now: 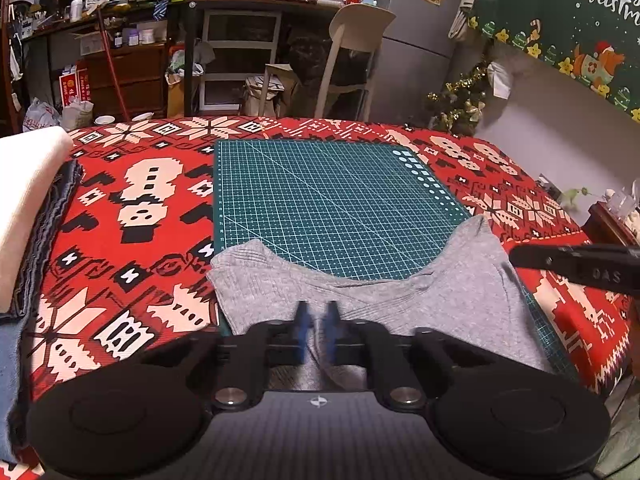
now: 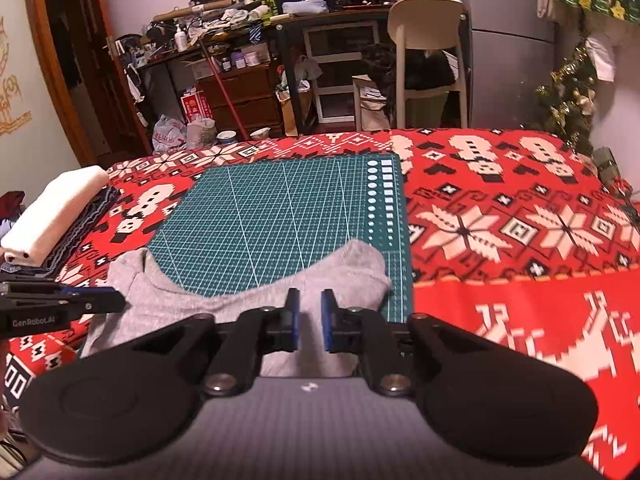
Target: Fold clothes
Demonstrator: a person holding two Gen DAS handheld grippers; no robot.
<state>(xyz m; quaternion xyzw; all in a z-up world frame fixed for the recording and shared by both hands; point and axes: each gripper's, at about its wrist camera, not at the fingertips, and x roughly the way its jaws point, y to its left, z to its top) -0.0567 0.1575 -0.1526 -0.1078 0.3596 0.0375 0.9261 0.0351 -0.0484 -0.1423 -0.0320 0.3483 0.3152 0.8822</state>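
Observation:
A grey garment [image 1: 460, 288] lies crumpled over the near edge of the green cutting mat [image 1: 328, 200], with two corners sticking up toward the far side. My left gripper [image 1: 317, 320] is shut on its near left part, with grey cloth pinched between the blue pads. In the right wrist view the same garment [image 2: 248, 308] reaches under my right gripper [image 2: 310, 312], whose pads stand close together with cloth between them. The right gripper's black body [image 1: 576, 266] shows at the right edge of the left view. The left gripper's body [image 2: 60, 304] shows at the left edge of the right view.
A red, white and black patterned blanket [image 2: 500, 220] covers the table under the mat [image 2: 272, 216]. A stack of folded clothes with a white one on top [image 2: 56, 212] sits at the table's left edge. A chair [image 2: 428, 60] and cluttered desks stand beyond the far edge.

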